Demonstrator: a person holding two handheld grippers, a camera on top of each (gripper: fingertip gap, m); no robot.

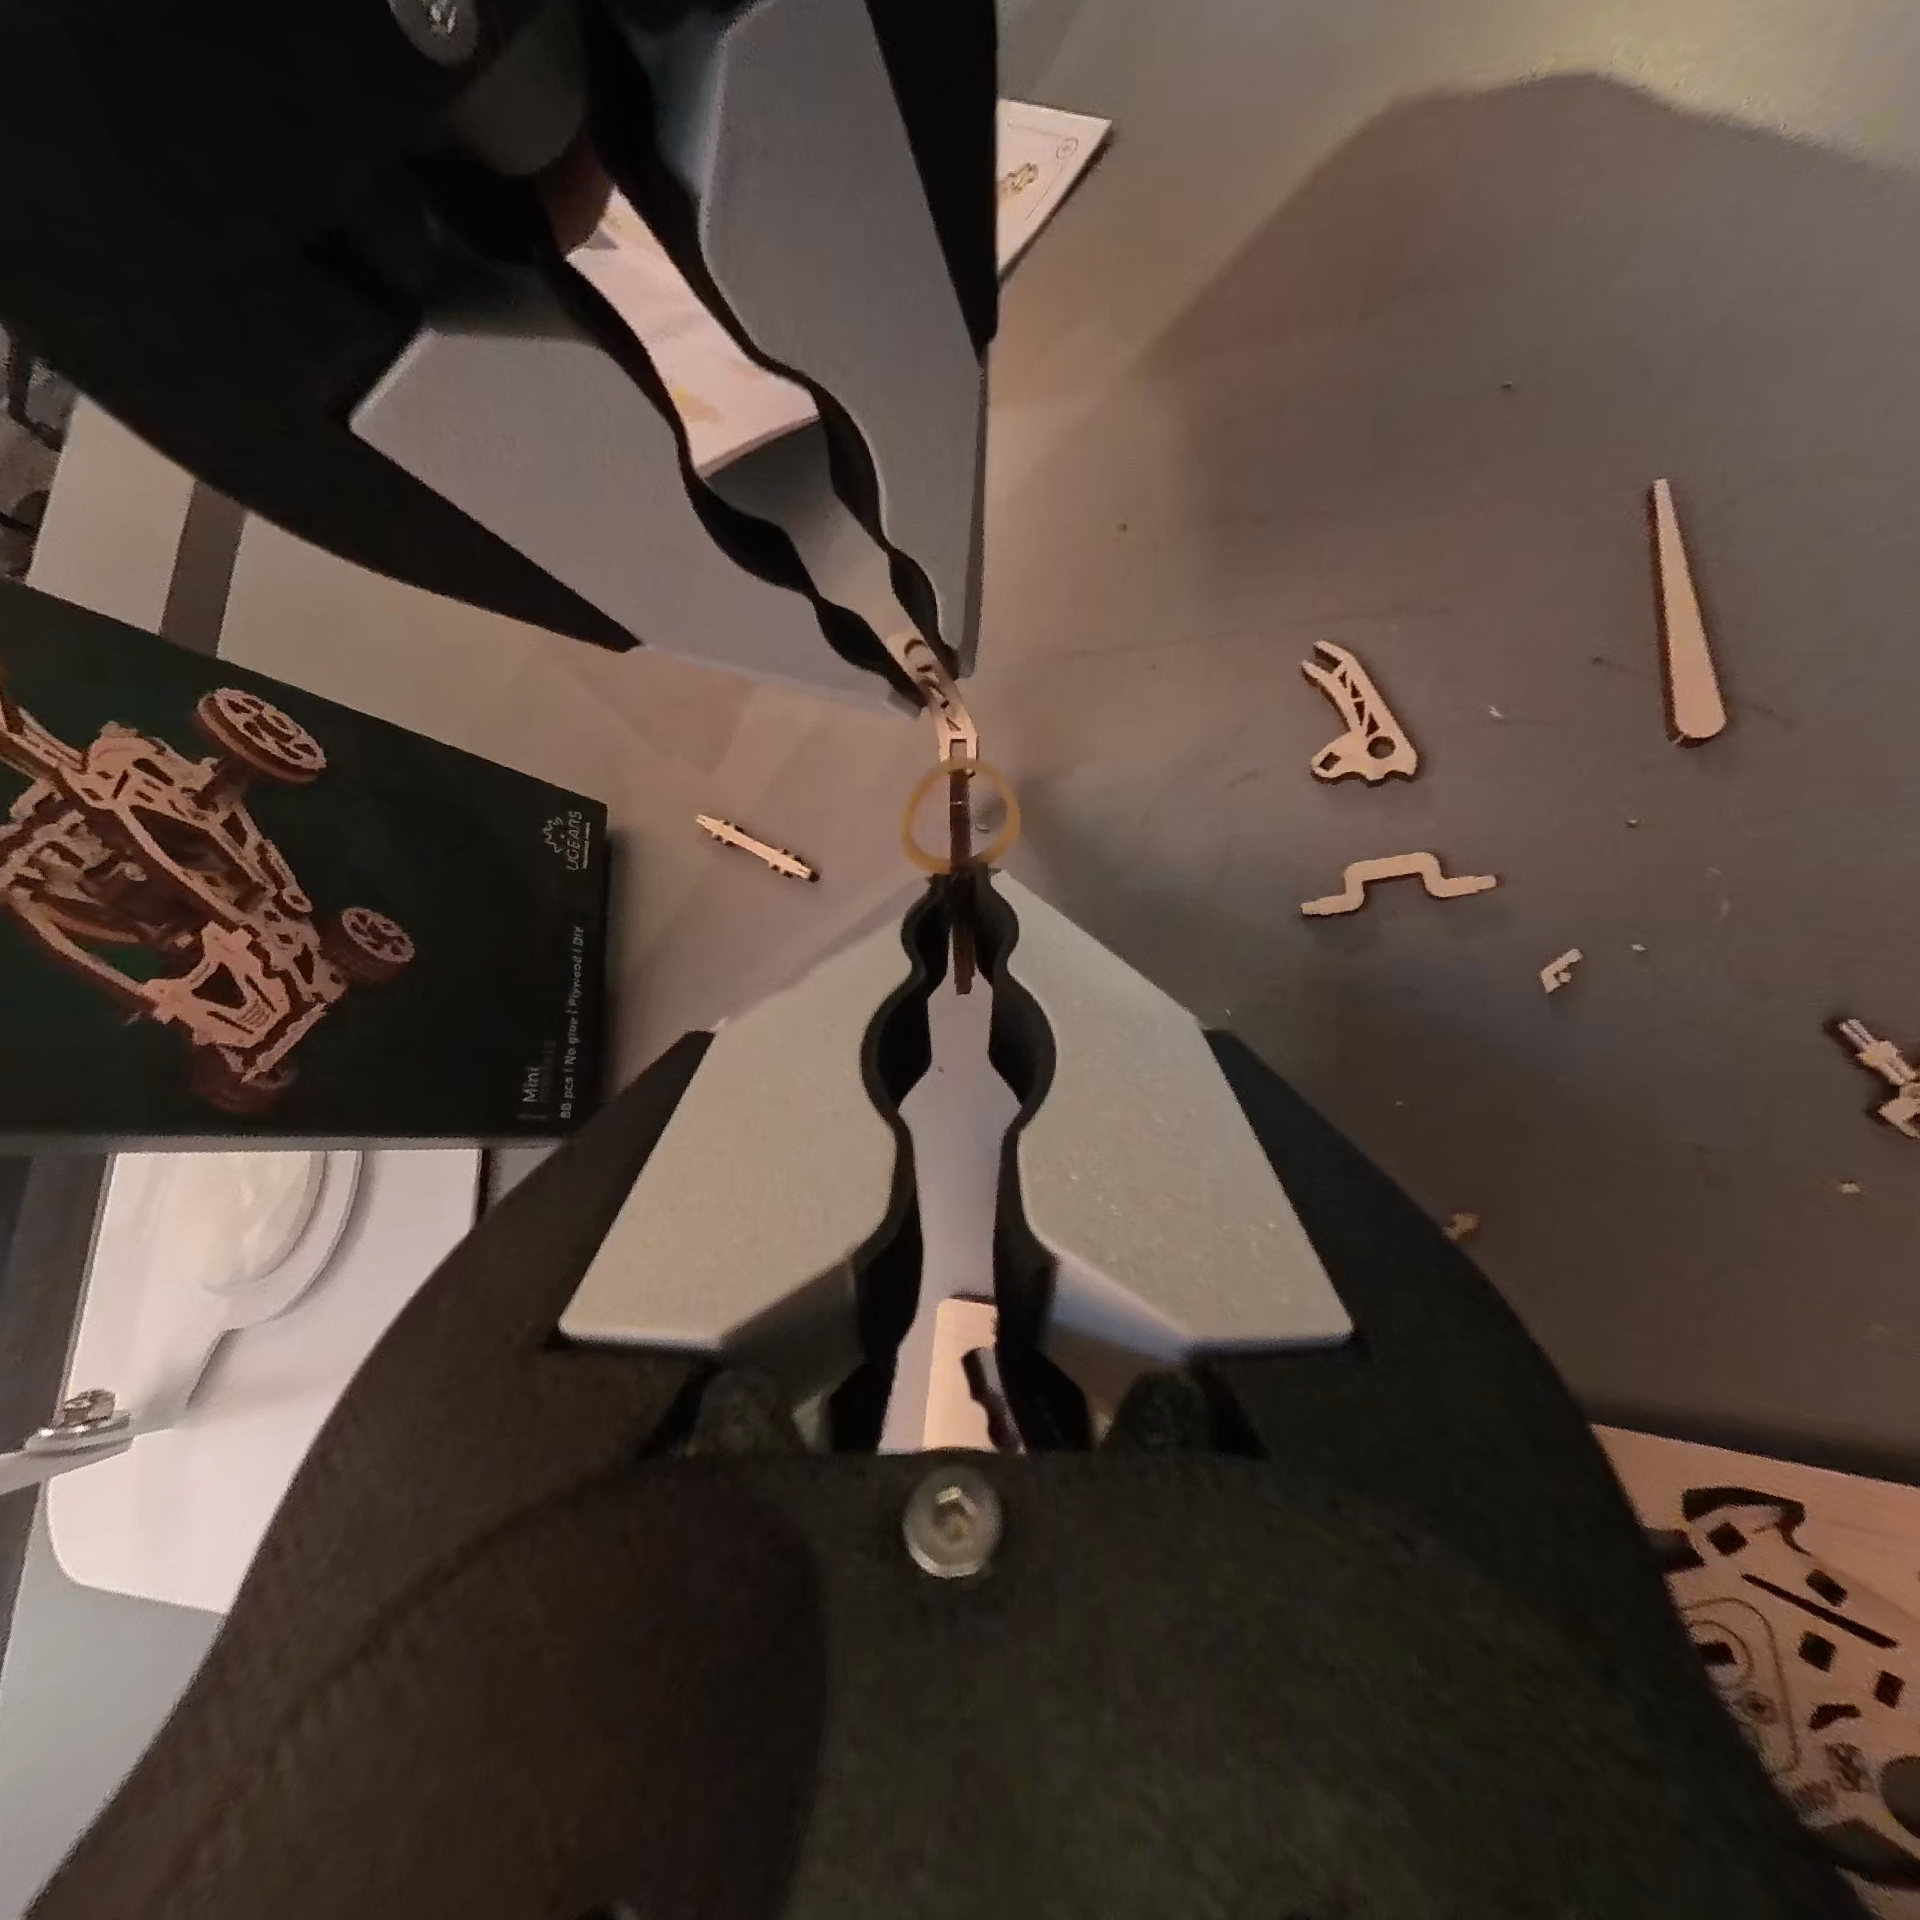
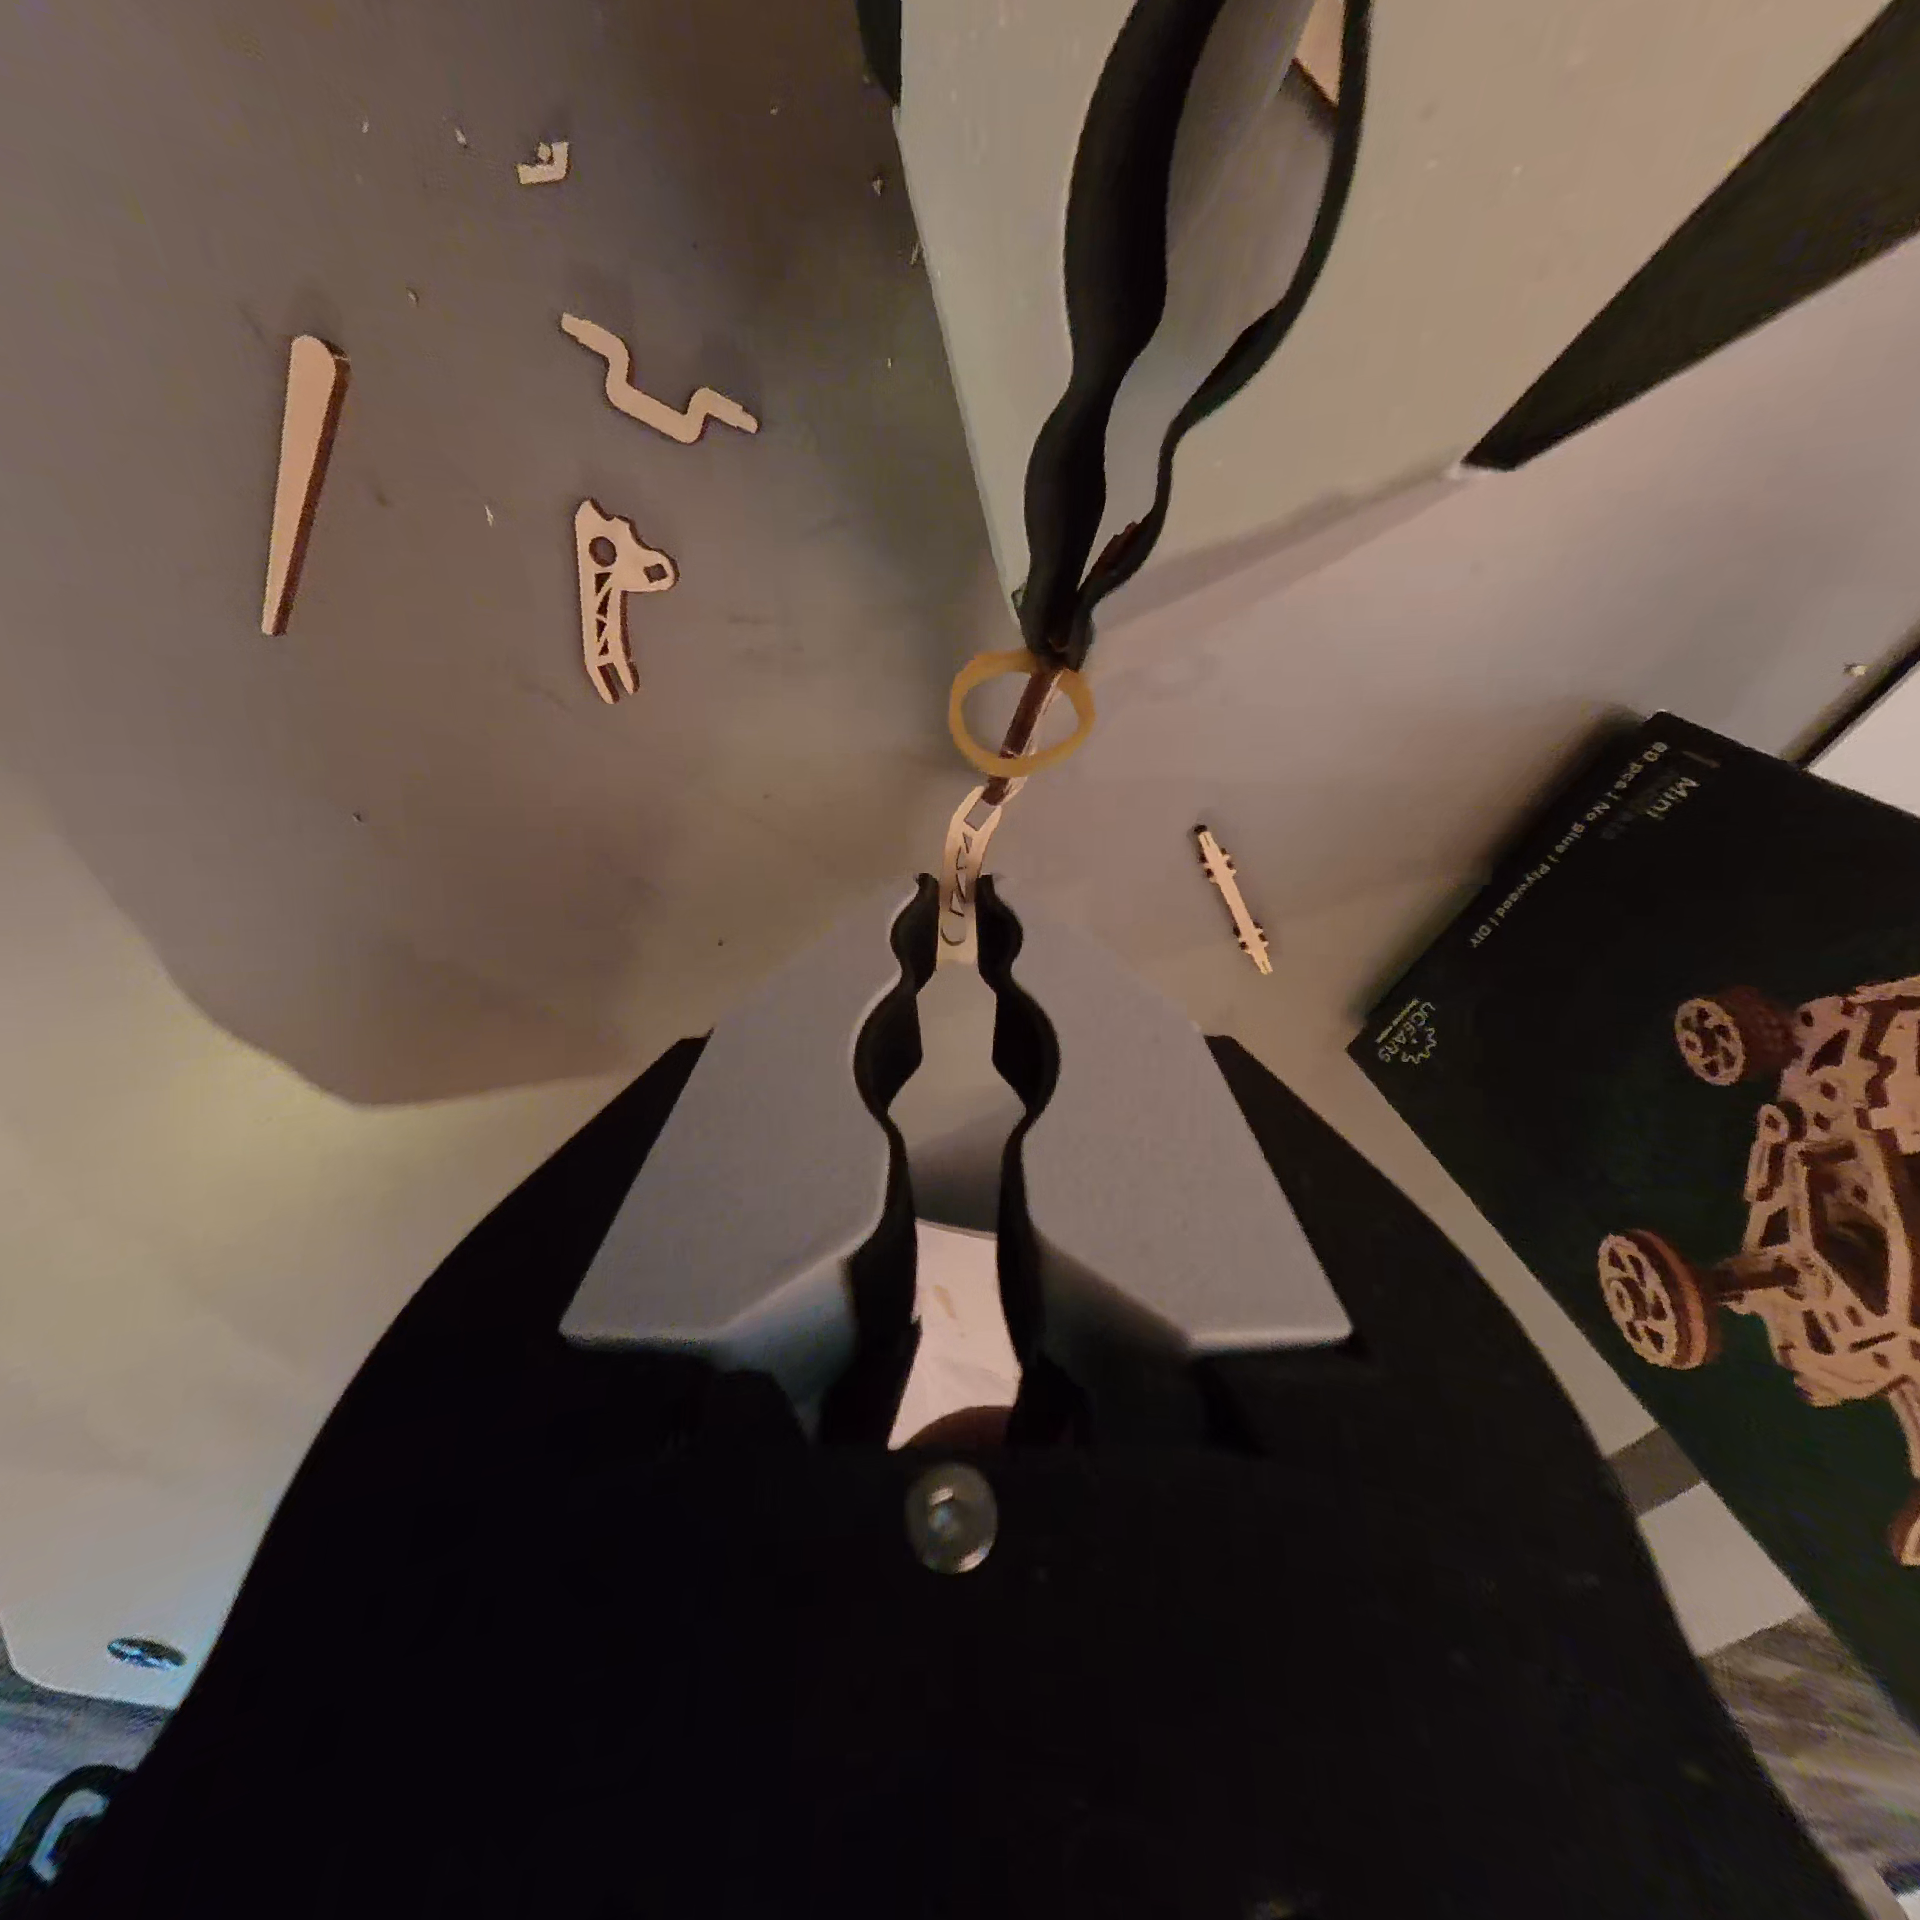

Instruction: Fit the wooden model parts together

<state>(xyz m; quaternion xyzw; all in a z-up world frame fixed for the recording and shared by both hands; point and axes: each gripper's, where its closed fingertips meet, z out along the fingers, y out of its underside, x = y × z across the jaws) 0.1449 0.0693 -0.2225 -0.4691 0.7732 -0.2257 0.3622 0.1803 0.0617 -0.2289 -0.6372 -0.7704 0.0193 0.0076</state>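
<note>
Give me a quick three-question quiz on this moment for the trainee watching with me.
1. True or false: the left hand-held gripper is shut on a thin dark wooden strip seen edge-on.
2. What does the right hand-held gripper pinch? A) the rubber band B) a pale curved wooden part with cut-outs C) the long wedge-shaped piece
3. Fill in: the yellowish rubber band lies on the grey table, and the held parts meet ____ it.

Key: 1 true. 2 B, the pale curved wooden part. 3 above; whether the parts touch the band cannot be told.
</note>
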